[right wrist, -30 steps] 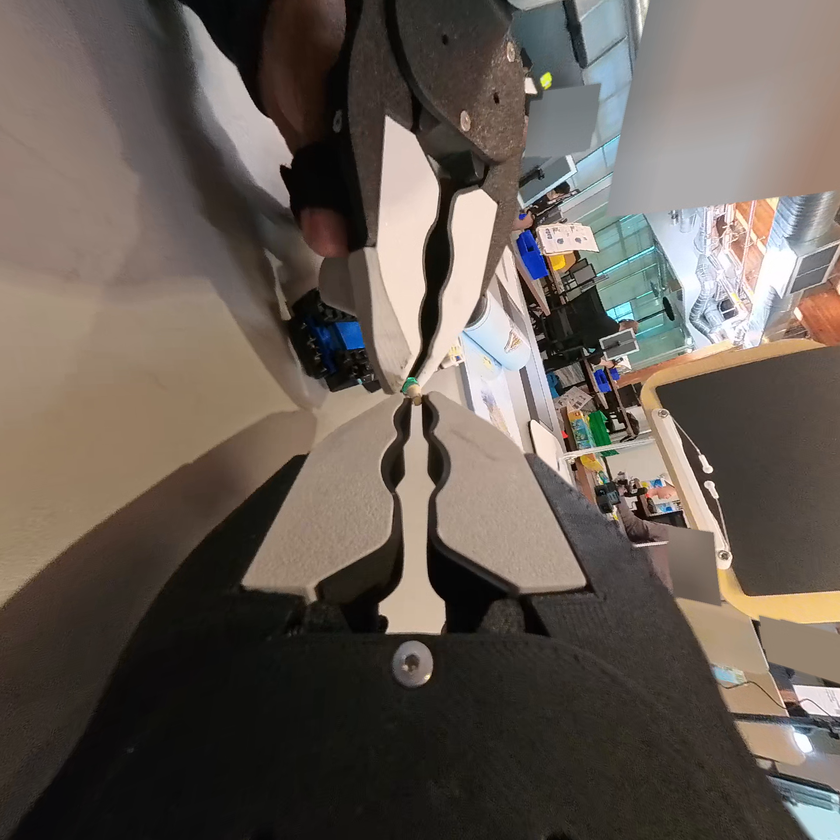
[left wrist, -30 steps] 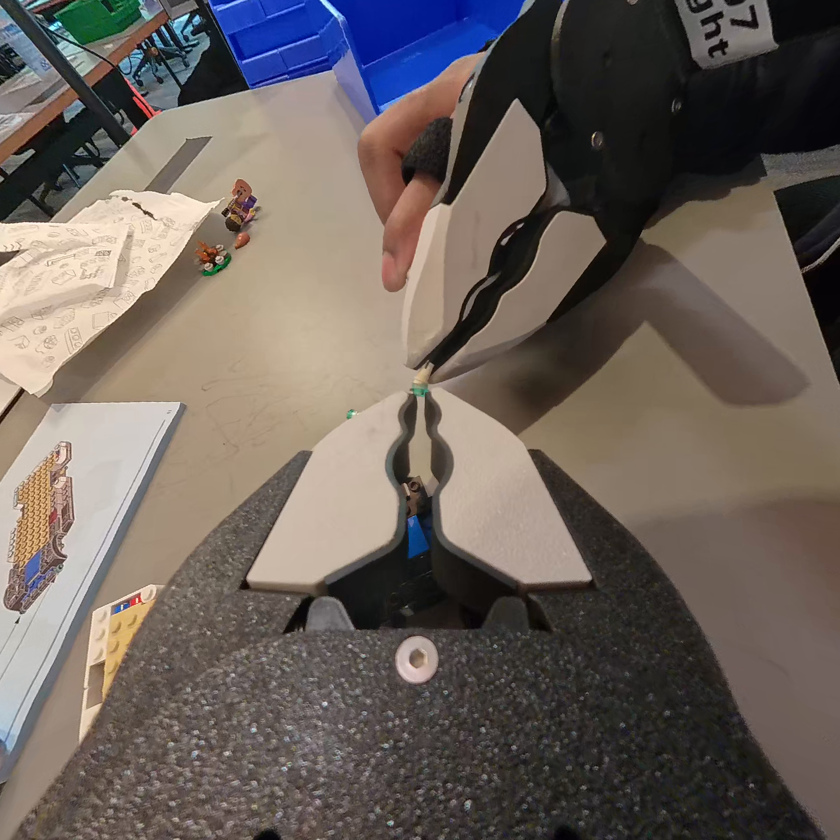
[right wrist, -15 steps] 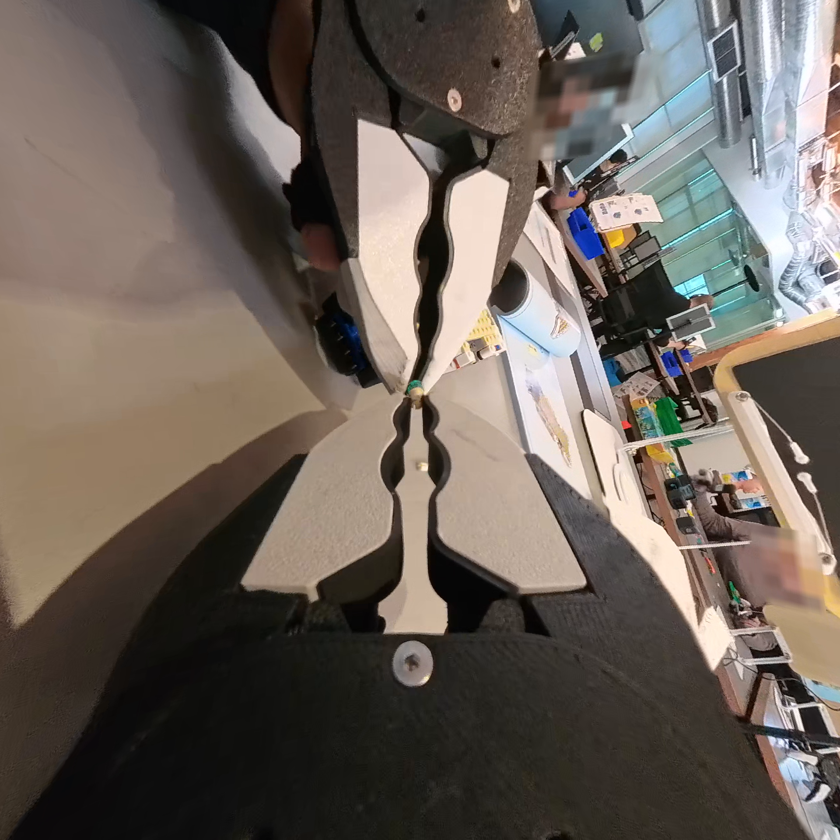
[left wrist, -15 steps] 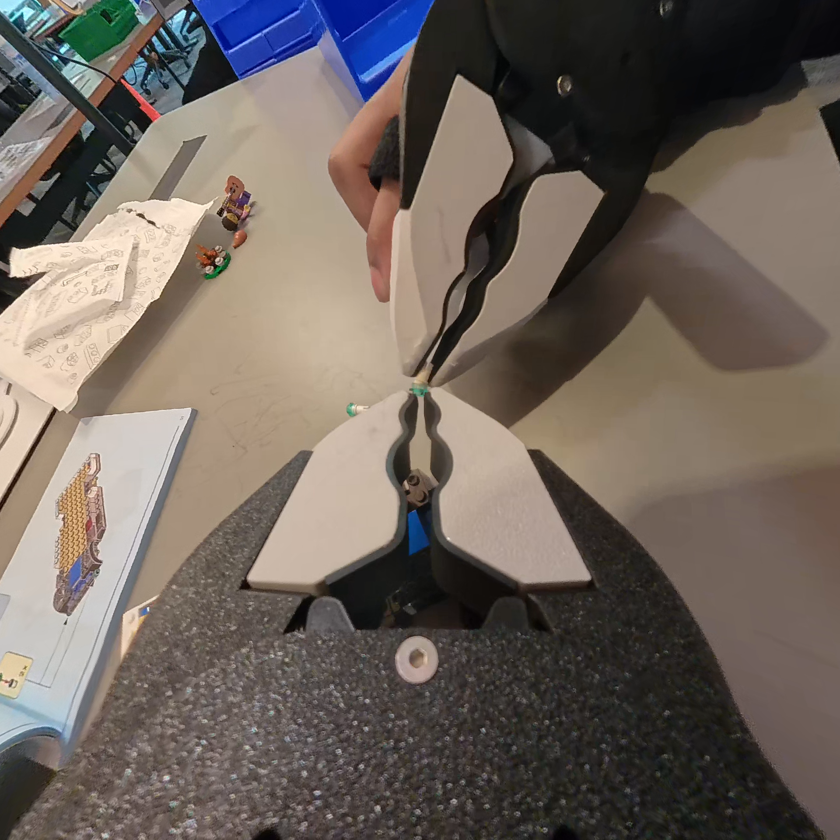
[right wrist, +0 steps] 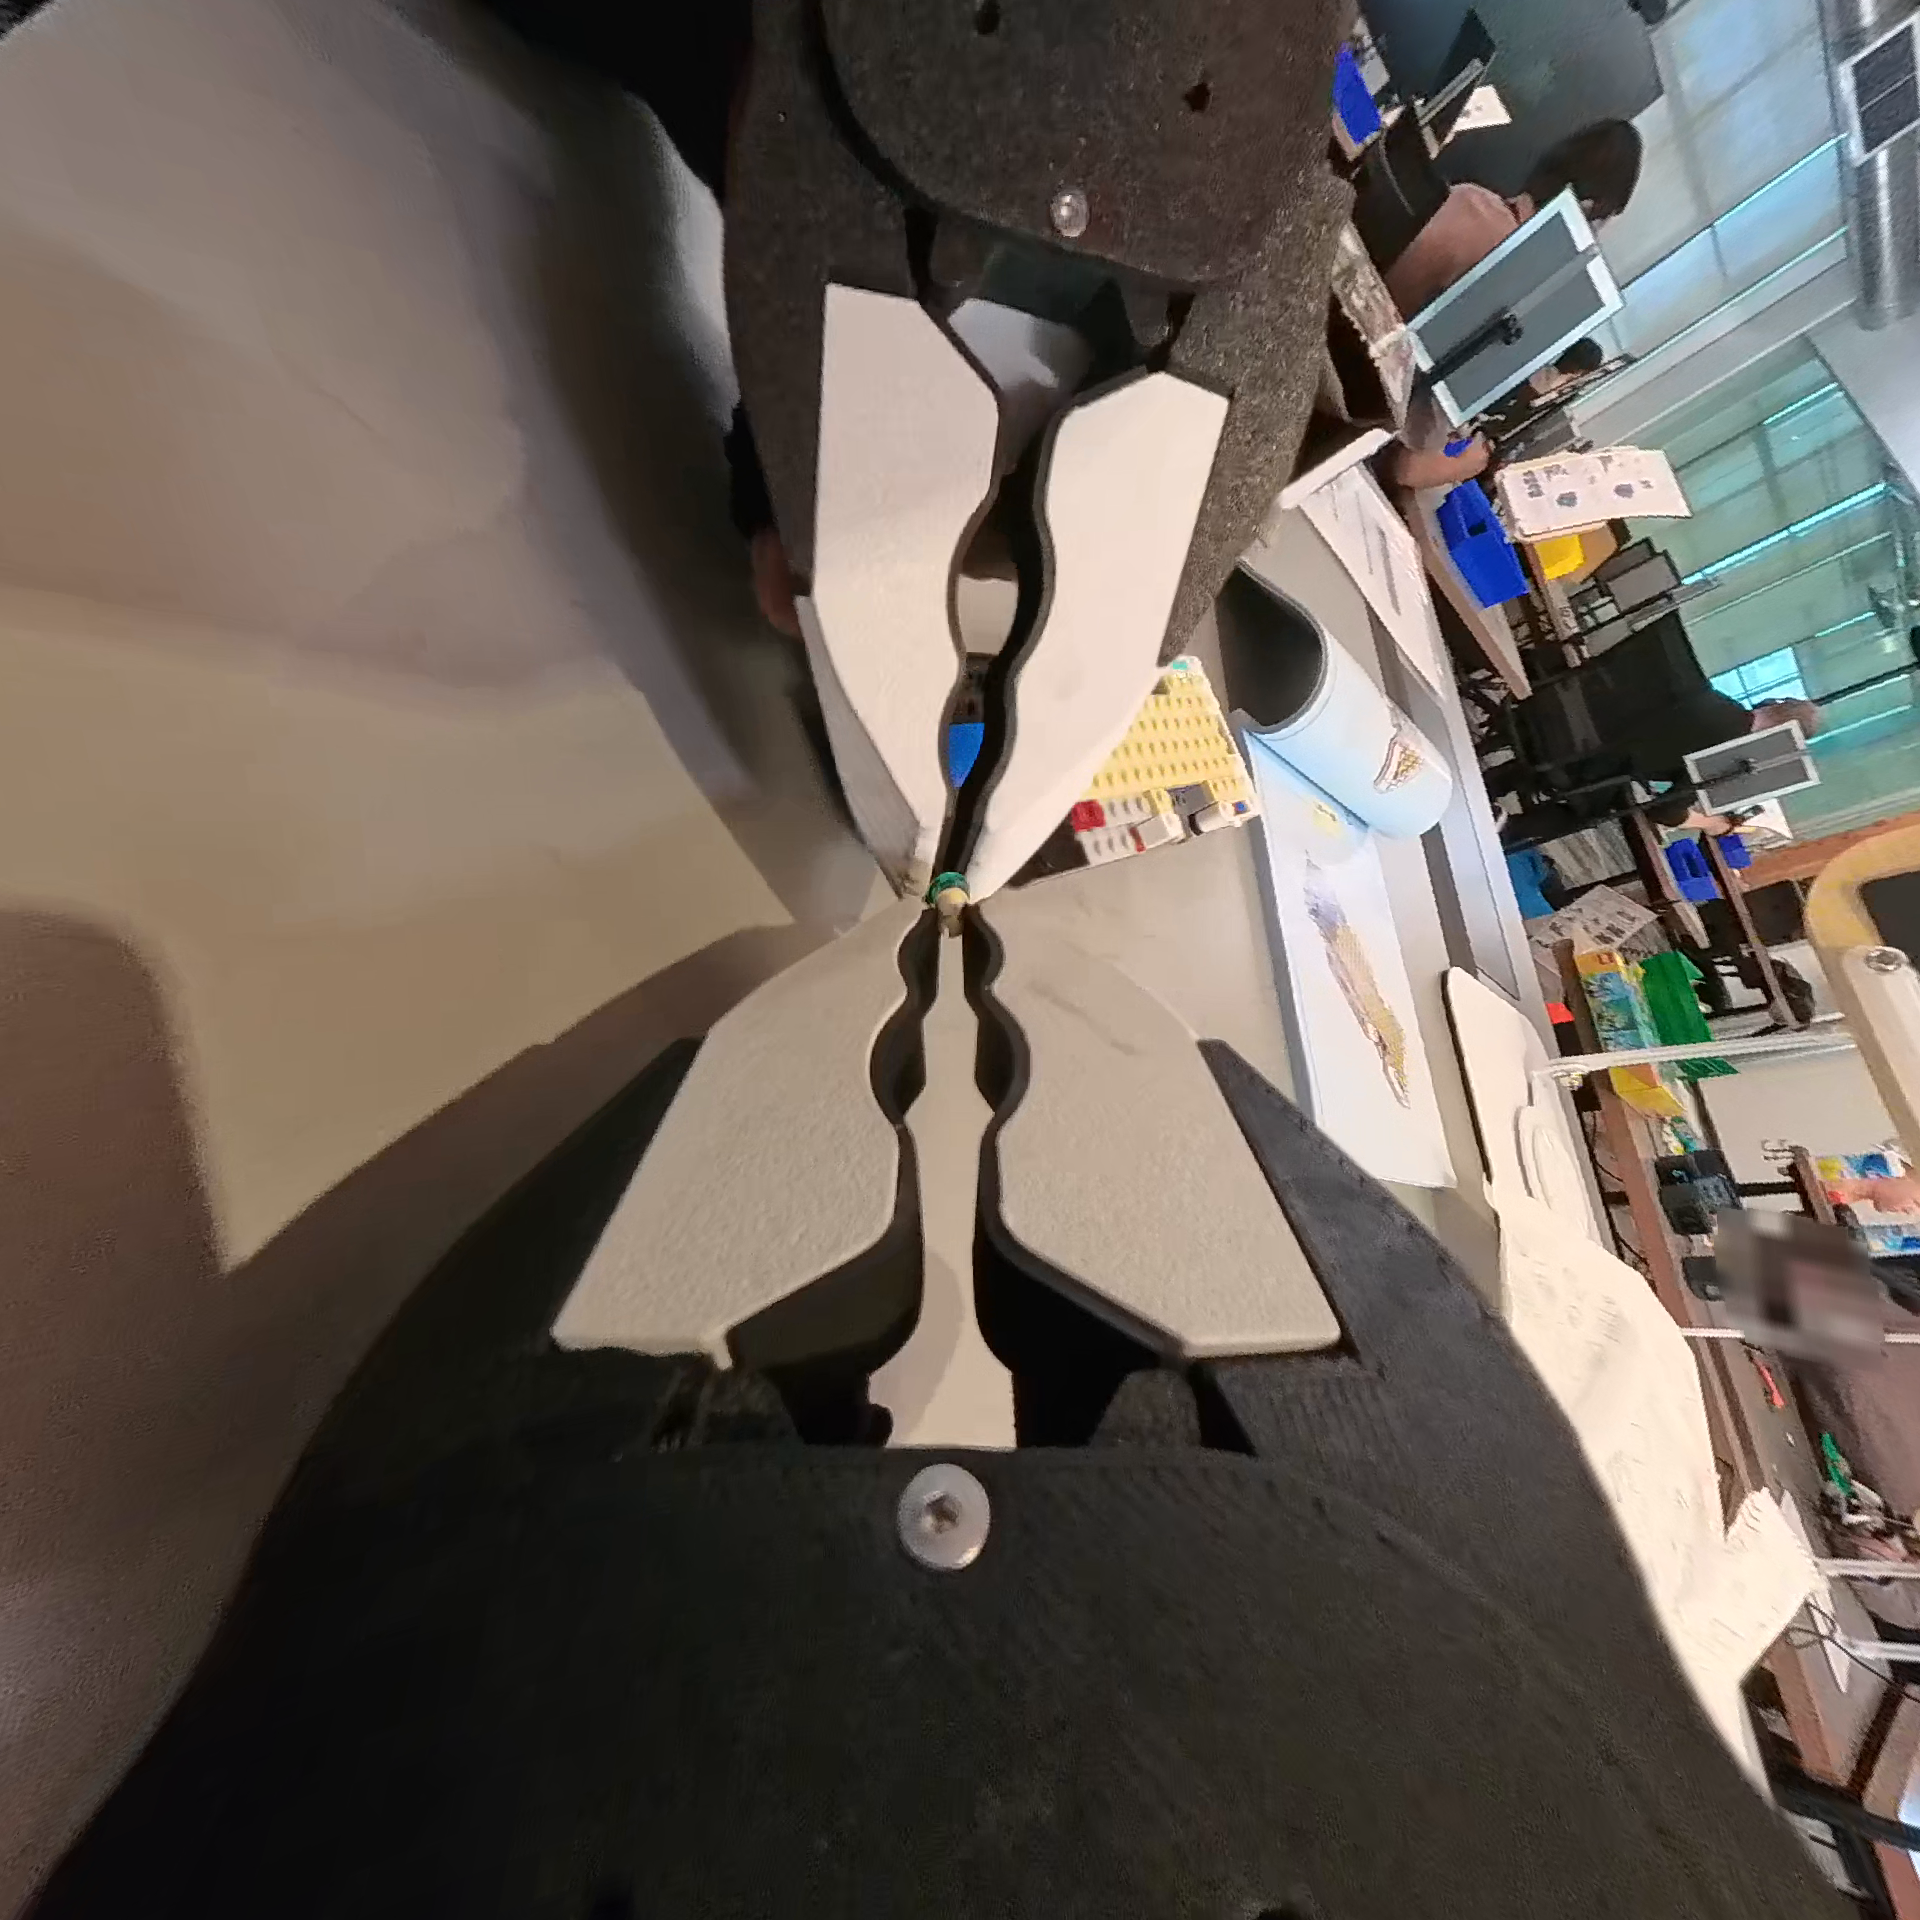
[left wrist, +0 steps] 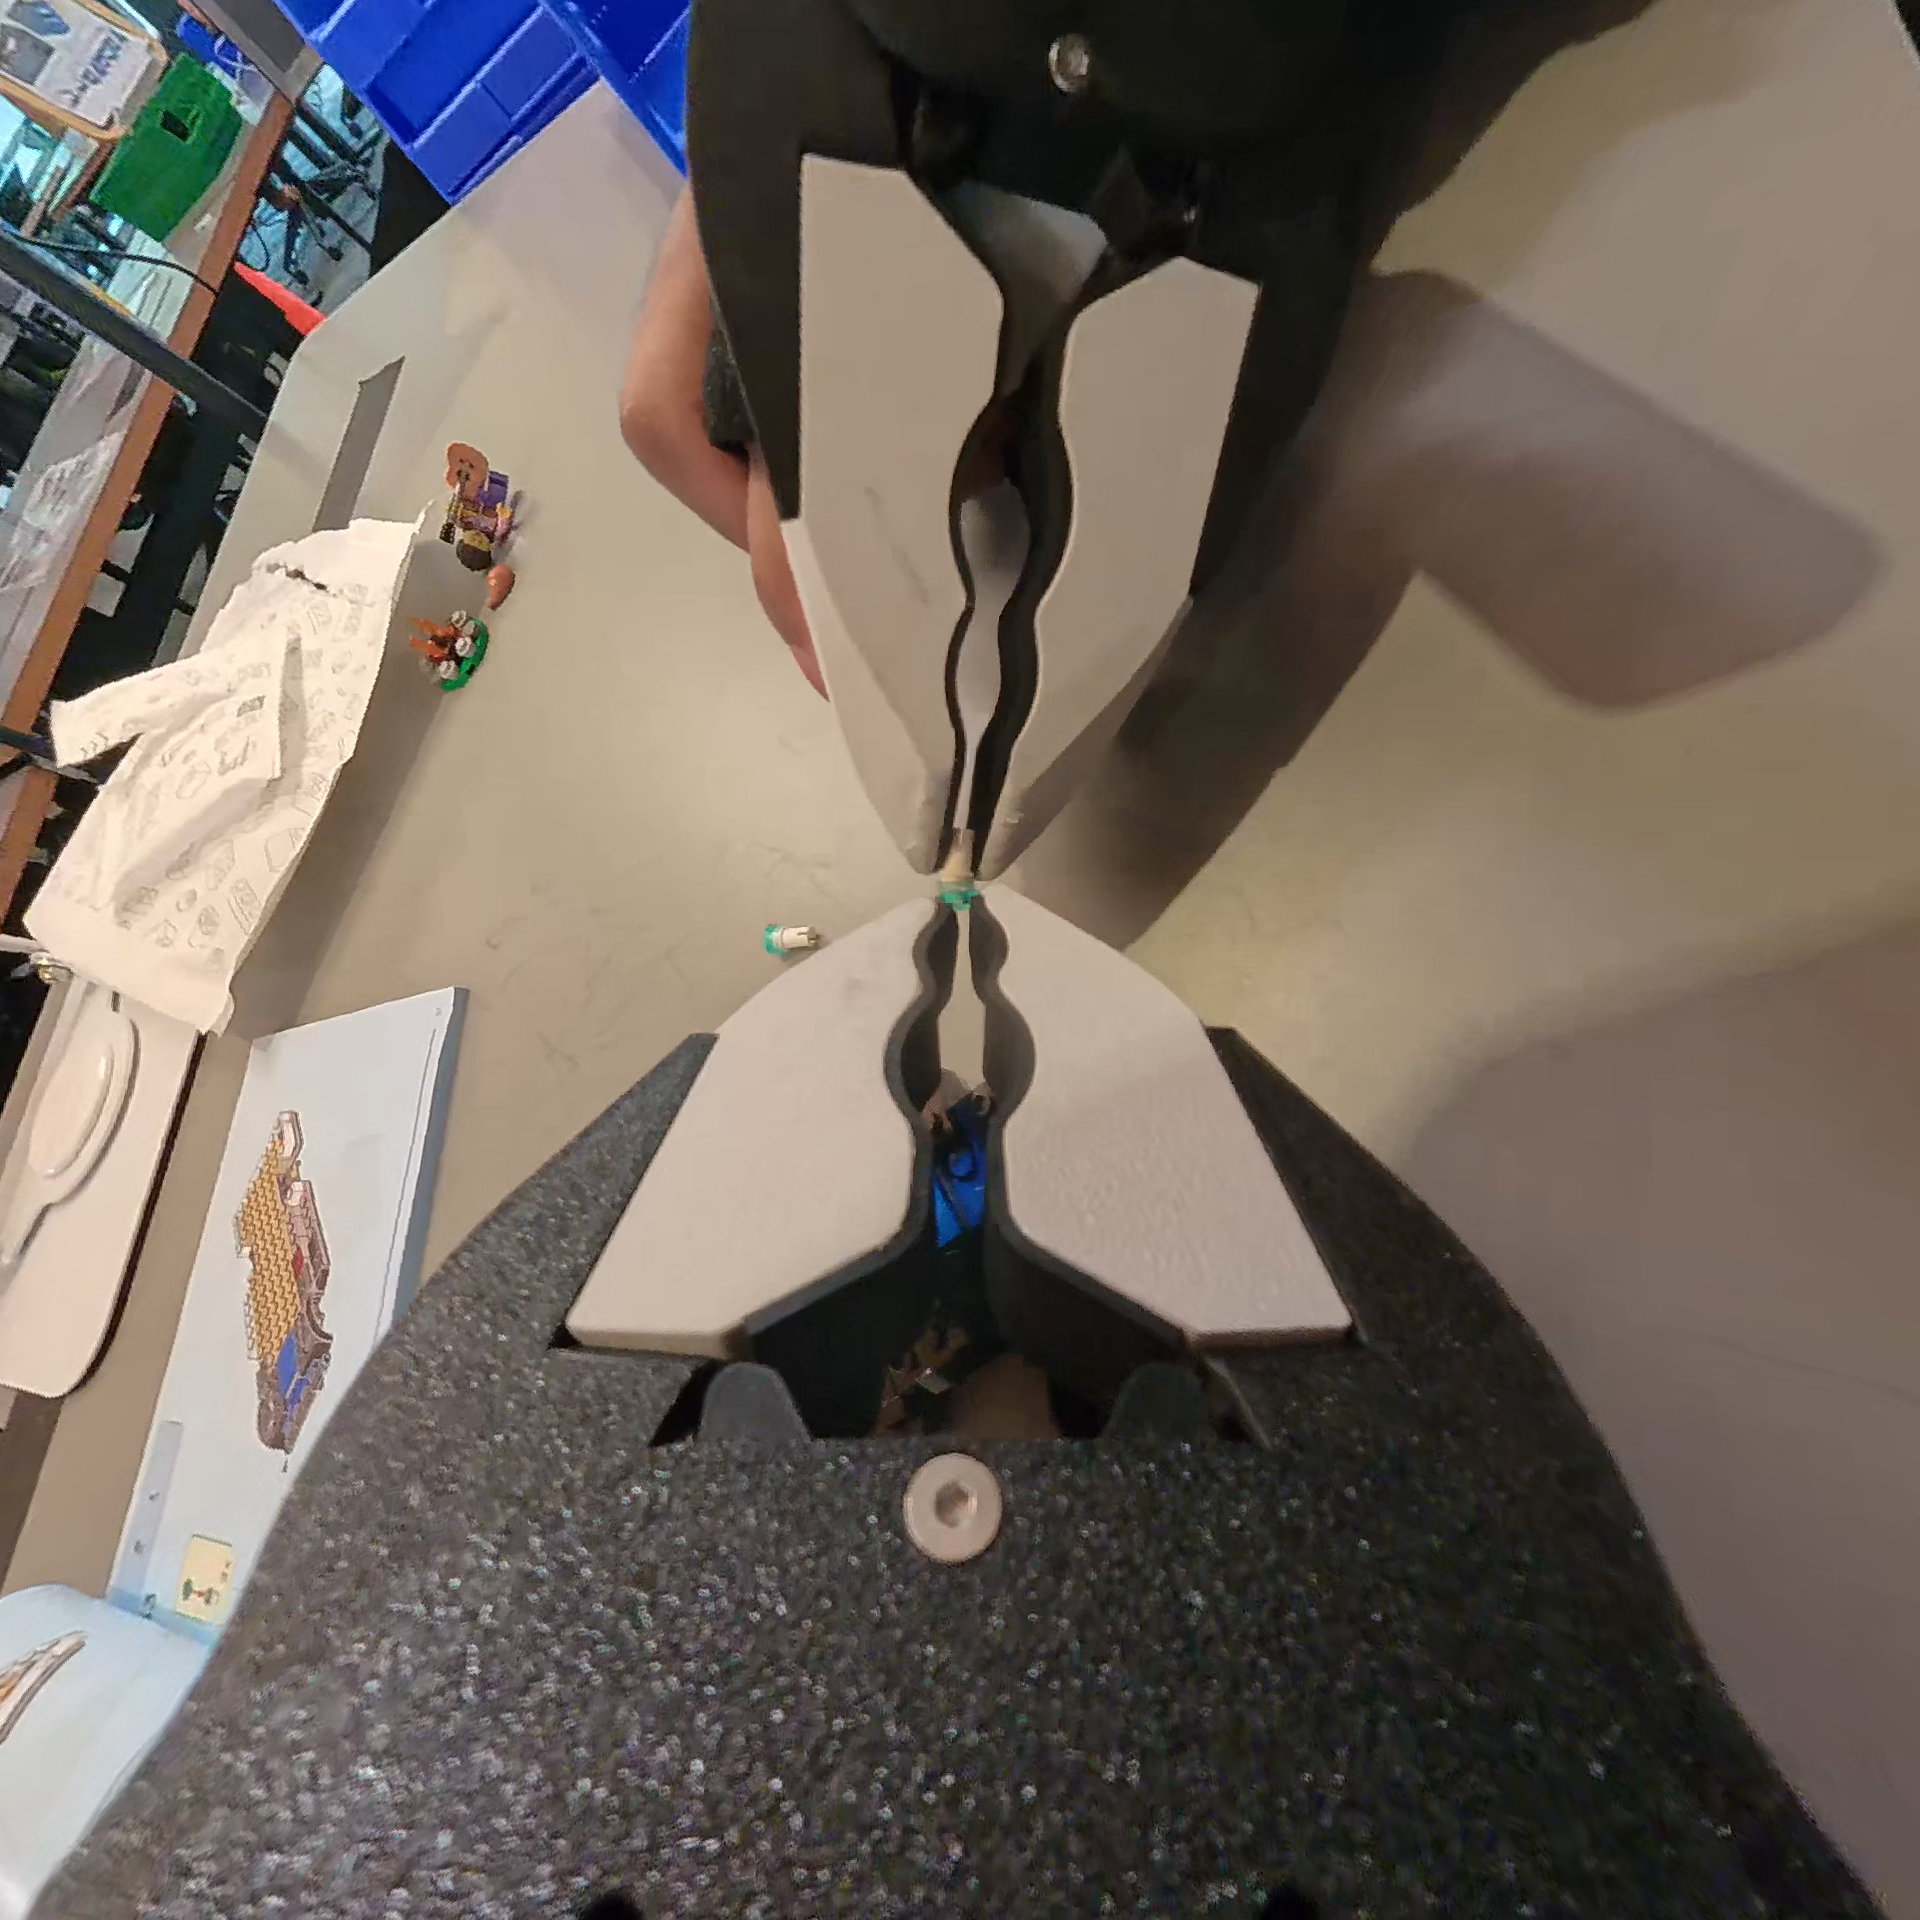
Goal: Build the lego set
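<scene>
Tip to tip over the tabletop (left wrist: 644, 790): my left gripper (left wrist: 957, 906) is pinched nearly together on the green end of a tiny peg (left wrist: 956, 891), and my right gripper (left wrist: 961, 854) comes in from the far side, pinched on the cream end of that same piece. The little peg bridges the two sets of fingertips, green half toward my left, cream half toward my right (the right wrist view agrees, with my right gripper (right wrist: 948, 920) on the cream end (right wrist: 948, 914) and the green collar at the opposite tips).

Beneath my left gripper, a blue and dark brick model (left wrist: 956, 1195) shows through the slot between the fingers. Just left of the tips, a second green-and-white peg (left wrist: 790, 938) lies loose on the tabletop. Further left sits the pale blue instruction booklet (left wrist: 343, 1195), then the crumpled printed sheet (left wrist: 229, 748). Past that, a small green-based figure (left wrist: 452, 649), a brown stud (left wrist: 500, 588) and a purple minifigure (left wrist: 476, 506). Blue bins (left wrist: 499, 73) stand at the far edge.
</scene>
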The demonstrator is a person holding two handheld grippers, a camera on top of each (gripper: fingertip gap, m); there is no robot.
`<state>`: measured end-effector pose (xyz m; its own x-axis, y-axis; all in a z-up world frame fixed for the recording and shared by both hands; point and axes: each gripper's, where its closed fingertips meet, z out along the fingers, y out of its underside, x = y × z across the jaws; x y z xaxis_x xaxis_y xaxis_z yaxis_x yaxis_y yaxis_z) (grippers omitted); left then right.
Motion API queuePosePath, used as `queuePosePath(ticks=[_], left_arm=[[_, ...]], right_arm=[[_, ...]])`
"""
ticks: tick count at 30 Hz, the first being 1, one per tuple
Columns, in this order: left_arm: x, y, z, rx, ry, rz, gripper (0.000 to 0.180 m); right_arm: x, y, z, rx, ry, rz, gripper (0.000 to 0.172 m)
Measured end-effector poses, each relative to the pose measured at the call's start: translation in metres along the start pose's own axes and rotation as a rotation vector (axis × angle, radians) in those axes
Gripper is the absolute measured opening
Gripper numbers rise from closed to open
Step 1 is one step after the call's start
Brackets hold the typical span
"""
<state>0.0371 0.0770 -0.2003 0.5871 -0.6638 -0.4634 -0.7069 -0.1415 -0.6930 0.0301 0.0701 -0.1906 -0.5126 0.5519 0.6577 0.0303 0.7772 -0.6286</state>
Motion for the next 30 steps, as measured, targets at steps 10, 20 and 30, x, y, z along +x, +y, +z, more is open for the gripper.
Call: queuePosePath(ticks=[10,20,30], left_arm=[[0.009,0.004,0.002,-0.046,0.011,0.119,0.002],[0.011,0.005,0.003,-0.061,0.02,0.135,0.002],[0.002,0.001,0.003,-0.023,0.002,0.016,0.003]], right_arm=[[-0.01,0.001,0.003,0.007,-0.09,0.017,0.004],[-0.013,0.002,0.005,0.006,-0.117,0.016,0.004],[-0.003,0.004,0.001,0.022,-0.063,0.049,0.004]])
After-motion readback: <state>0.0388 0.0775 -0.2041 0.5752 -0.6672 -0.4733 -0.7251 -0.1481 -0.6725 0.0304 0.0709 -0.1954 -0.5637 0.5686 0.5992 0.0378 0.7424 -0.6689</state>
